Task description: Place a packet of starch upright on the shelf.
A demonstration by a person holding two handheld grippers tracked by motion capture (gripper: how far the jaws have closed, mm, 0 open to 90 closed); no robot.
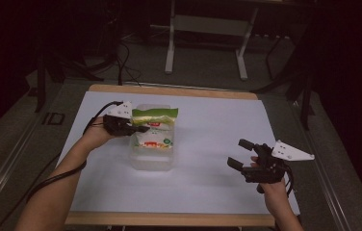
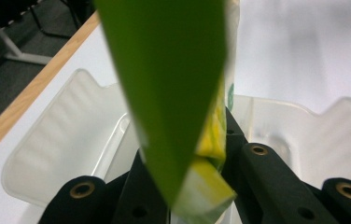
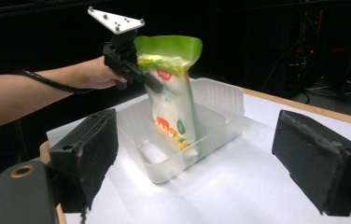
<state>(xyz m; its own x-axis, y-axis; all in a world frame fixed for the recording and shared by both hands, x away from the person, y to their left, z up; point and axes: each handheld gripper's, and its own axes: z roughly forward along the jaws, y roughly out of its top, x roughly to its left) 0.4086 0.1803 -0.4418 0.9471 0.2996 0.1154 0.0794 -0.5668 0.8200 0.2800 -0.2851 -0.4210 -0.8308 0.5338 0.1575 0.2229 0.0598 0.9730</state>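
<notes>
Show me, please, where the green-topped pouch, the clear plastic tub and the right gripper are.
green-topped pouch (image 3: 171,88): right gripper view, printed front.
clear plastic tub (image 3: 220,100): right gripper view, far wall.
right gripper (image 1: 240,153): high view, midway between the open fingertips.

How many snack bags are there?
1. The snack bag stands upright in the clear plastic tub on the white table, and the left gripper pinches it near its green top. The tub's walls are see-through, and no other bag shows inside.

Pouch (image 2: 173,93) blurred, top cut off; its lower end behind tray wall (image 1: 151,161).
</notes>
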